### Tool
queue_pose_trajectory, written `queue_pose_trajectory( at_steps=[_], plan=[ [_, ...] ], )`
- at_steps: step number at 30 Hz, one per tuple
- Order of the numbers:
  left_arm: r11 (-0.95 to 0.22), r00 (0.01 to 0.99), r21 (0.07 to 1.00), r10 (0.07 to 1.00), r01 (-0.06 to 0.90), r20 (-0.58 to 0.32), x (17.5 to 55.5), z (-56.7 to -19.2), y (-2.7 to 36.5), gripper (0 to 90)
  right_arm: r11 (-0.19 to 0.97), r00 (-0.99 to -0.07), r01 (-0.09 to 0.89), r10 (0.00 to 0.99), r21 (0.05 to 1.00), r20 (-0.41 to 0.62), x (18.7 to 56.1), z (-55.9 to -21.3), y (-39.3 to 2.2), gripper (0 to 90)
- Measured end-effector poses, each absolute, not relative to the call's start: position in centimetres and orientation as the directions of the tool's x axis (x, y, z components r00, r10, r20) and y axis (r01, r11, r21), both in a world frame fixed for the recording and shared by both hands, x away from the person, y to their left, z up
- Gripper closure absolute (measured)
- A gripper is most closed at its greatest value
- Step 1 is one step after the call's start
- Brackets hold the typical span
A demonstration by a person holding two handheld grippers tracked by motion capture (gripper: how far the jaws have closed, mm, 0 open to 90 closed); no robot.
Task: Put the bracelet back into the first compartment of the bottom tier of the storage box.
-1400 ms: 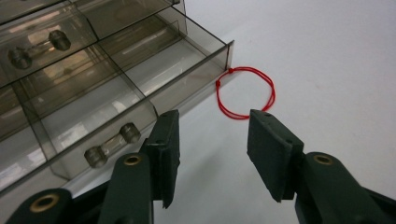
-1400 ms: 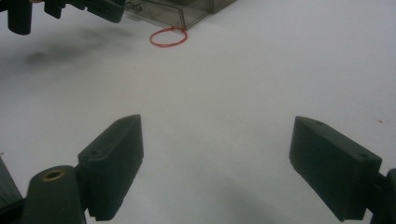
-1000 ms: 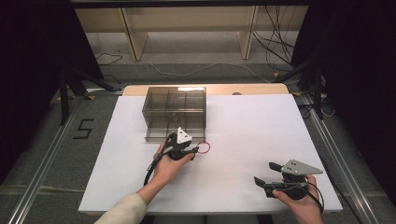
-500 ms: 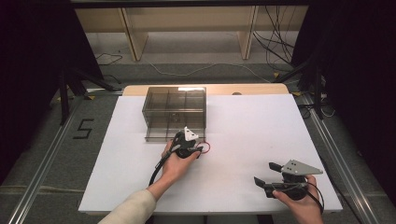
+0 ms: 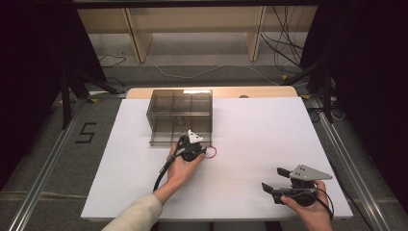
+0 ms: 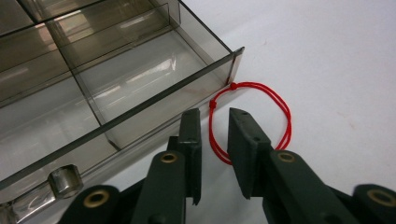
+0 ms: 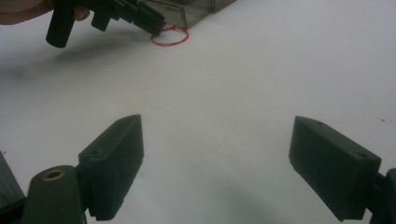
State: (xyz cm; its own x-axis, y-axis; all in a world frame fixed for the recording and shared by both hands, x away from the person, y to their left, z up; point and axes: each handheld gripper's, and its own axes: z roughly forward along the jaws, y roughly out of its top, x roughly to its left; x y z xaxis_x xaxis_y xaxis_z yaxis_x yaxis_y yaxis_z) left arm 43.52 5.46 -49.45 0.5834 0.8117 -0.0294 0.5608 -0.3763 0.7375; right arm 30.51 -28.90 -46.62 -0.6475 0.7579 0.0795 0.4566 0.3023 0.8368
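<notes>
A red cord loop (image 5: 210, 152) (image 6: 259, 86) lies on the white table (image 5: 250, 125), touching the front right corner of a smoky clear drawer box (image 5: 180, 115) (image 6: 140, 79). The box's bottom drawer is pulled out, with a round knob (image 6: 63, 179) on its front. My left gripper (image 5: 204, 151) (image 6: 215, 114) sits low over the loop with its jaws a narrow gap apart, and the loop's left strand runs between them. Near the front right of the table my right gripper (image 5: 275, 178) (image 7: 219, 135) is held wide open with nothing in it. It looks toward the left gripper (image 7: 156, 25) and the loop (image 7: 168, 45).
The drawer is split into several bare compartments. A wooden strip (image 5: 250, 91) edges the table's far side. Cables and shelf legs are on the floor beyond. A "5" mark (image 5: 85, 133) is taped on the floor at the left.
My left gripper has moved forward and to the right, down onto the red loop at the drawer's corner. The right gripper has stayed still.
</notes>
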Motion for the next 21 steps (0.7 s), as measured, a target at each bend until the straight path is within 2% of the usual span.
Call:
queue_pose_trajectory(
  at_steps=[12, 21],
  plan=[
    [-0.393, 0.594, 0.74, 0.805, 0.546, -0.011, 43.36, -49.49, 5.08, 88.5, 0.301, -0.648, 0.455, 0.758, 0.838, 0.079, 30.51, -46.63, -28.91, 18.7],
    [-0.411, 0.602, 0.738, 0.799, 0.534, 0.009, 43.31, -49.44, 5.0, 89.4, 0.305, -0.65, 0.453, 0.756, 0.838, 0.076, 30.5, -46.63, -28.93, 18.7]
  ],
)
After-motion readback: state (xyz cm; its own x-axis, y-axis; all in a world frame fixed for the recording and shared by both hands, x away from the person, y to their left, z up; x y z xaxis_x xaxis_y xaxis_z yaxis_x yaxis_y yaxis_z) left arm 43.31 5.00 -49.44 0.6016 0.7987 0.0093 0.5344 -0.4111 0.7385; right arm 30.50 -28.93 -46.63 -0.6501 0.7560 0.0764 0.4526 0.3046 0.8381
